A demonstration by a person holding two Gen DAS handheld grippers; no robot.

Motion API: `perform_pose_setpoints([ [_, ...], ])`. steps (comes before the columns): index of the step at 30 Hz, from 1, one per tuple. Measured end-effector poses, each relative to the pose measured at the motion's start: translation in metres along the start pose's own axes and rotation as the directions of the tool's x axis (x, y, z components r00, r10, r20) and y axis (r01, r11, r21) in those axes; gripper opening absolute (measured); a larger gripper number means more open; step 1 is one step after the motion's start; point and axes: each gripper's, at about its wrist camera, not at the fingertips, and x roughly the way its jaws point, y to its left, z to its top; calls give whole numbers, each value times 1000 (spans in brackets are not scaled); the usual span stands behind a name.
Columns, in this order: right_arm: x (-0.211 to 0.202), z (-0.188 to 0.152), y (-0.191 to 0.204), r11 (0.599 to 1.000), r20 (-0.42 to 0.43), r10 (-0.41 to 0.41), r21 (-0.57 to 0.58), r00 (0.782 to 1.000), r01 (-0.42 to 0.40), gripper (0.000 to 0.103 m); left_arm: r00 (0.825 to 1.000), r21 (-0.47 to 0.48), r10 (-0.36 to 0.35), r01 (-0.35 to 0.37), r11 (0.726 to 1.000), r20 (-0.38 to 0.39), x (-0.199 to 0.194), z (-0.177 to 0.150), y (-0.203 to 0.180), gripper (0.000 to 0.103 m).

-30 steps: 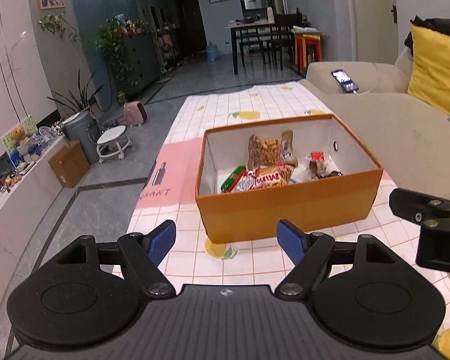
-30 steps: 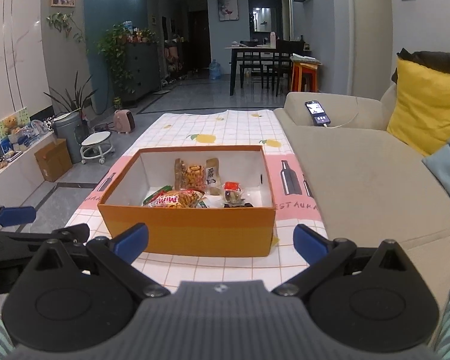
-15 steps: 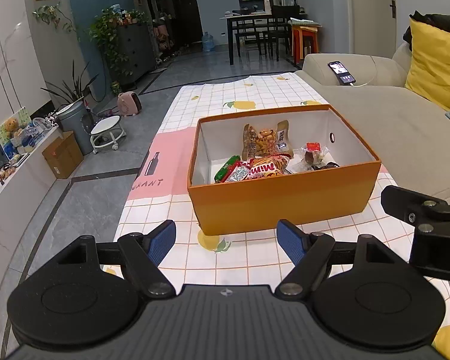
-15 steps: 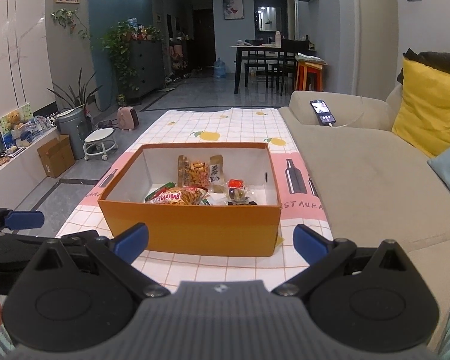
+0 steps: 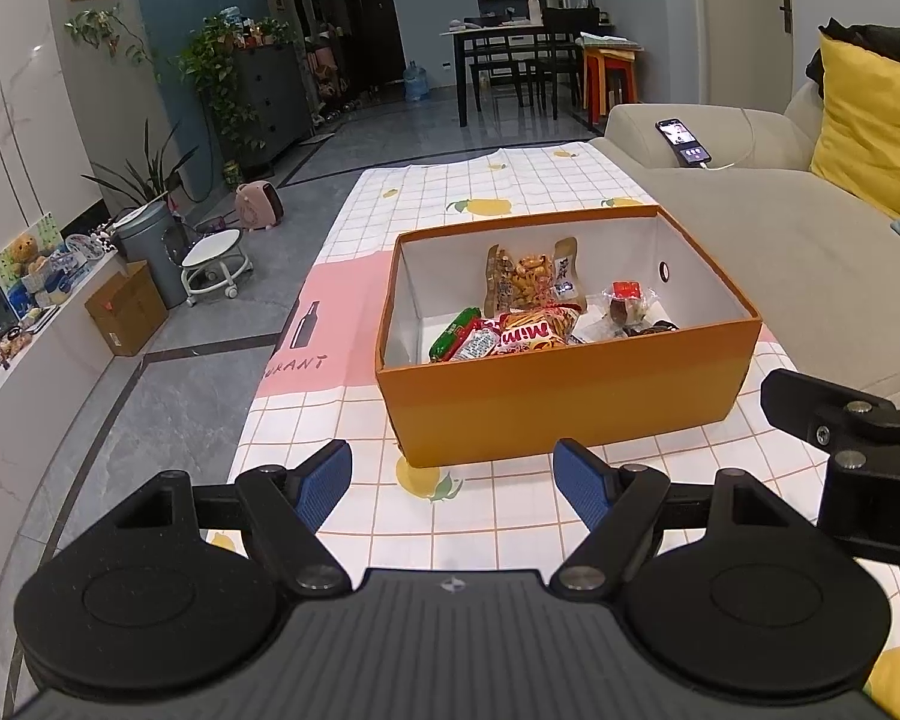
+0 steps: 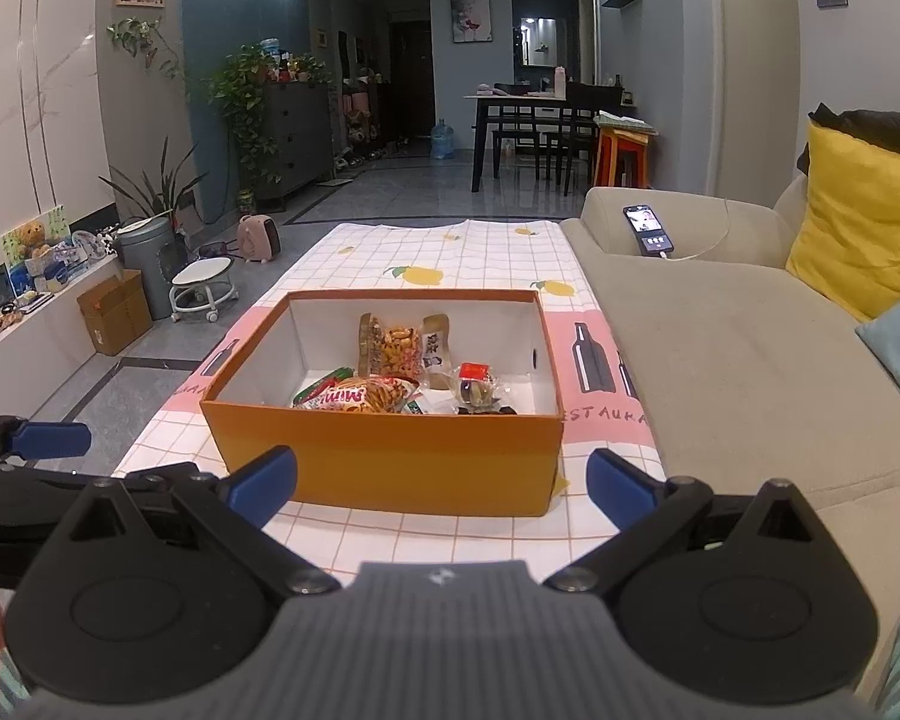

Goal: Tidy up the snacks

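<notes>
Two grippers: both short of the box, empty.
Left gripper (image 5: 452, 476): jaws spread wide.
Right gripper (image 6: 441, 487): jaws spread wide.
Orange box (image 5: 570, 402): on the checked tablecloth (image 5: 426, 192), beside the sofa (image 6: 750, 360).
Snacks (image 5: 531, 333): packets piled inside the box.
</notes>
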Motion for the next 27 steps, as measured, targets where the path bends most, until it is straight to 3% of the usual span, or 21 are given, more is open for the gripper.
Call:
perform_pose_setpoints([
  [27,-1,-1,6,1000,11,6,-30,1000,-6,99,1000,-11,5,-5,1000,-19,1,-1,-1,90],
])
